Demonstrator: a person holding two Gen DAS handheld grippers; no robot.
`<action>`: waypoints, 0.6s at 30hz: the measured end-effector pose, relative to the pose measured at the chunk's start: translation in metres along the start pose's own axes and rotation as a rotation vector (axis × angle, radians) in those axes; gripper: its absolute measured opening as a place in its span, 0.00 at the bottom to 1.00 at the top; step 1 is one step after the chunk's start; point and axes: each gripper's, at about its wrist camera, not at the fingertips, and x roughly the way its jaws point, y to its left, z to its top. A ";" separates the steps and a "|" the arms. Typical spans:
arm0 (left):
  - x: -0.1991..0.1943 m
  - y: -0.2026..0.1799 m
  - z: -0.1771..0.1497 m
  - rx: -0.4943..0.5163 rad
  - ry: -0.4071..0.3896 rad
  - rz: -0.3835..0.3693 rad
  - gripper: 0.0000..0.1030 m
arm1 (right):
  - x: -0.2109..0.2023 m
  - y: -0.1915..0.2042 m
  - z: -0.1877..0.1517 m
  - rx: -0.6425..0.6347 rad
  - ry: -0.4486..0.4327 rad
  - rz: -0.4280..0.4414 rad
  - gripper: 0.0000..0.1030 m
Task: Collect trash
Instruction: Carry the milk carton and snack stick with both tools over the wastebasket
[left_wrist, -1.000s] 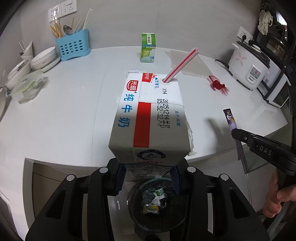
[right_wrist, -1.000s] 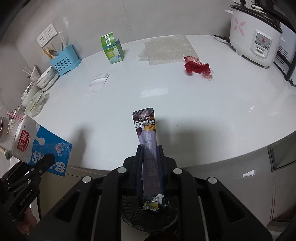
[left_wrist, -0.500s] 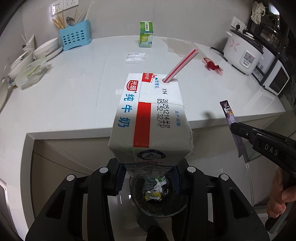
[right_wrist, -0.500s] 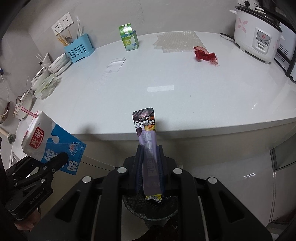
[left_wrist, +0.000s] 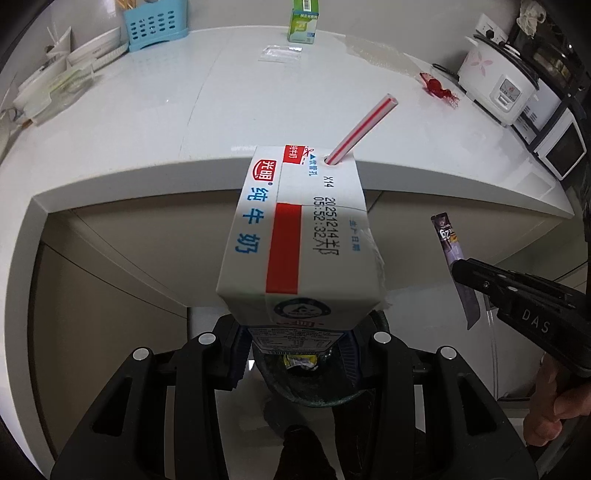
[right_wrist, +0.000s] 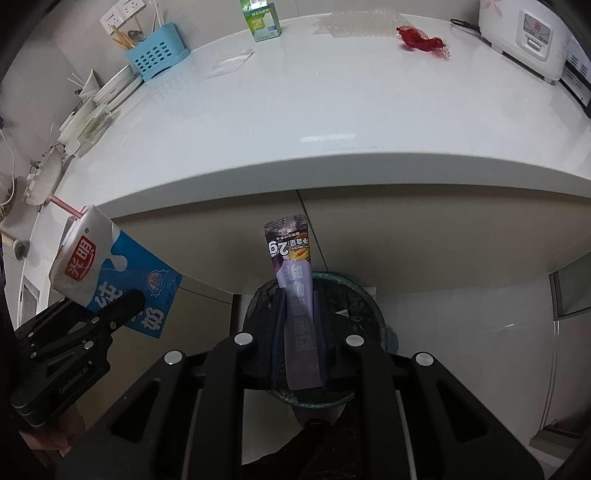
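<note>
My left gripper (left_wrist: 295, 343) is shut on a white and blue milk carton (left_wrist: 299, 229) with a red-striped straw (left_wrist: 364, 129). It hangs over a dark round bin (left_wrist: 314, 384) on the floor below the counter edge. My right gripper (right_wrist: 298, 325) is shut on a purple snack wrapper (right_wrist: 295, 291), also above the bin (right_wrist: 354, 295). The right wrist view shows the carton (right_wrist: 110, 273) at lower left in the left gripper (right_wrist: 122, 306). In the left wrist view the wrapper (left_wrist: 450, 243) sits at right in the right gripper (left_wrist: 460, 267).
On the white counter (right_wrist: 295, 110) lie a green carton (right_wrist: 260, 20), a clear plastic packet (right_wrist: 229, 62), a bubble-wrap sheet (right_wrist: 354, 24) and red netting (right_wrist: 421, 38). A blue utensil holder (right_wrist: 157, 59) and stacked dishes (right_wrist: 110, 85) stand at left, a rice cooker (right_wrist: 528, 37) at right.
Both grippers have drawn back from the counter and sunk toward the floor with carton and wrapper held. The counter edge now lies ahead and the bin looms larger below.
</note>
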 end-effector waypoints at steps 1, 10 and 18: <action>0.003 0.000 -0.003 0.003 0.004 -0.004 0.39 | 0.005 0.001 -0.003 -0.007 0.010 0.001 0.14; 0.028 0.003 -0.019 -0.026 0.075 0.002 0.39 | 0.043 0.002 -0.015 0.011 0.087 0.028 0.14; 0.032 0.000 -0.029 -0.021 0.095 0.011 0.39 | 0.076 -0.002 -0.019 0.027 0.151 0.025 0.15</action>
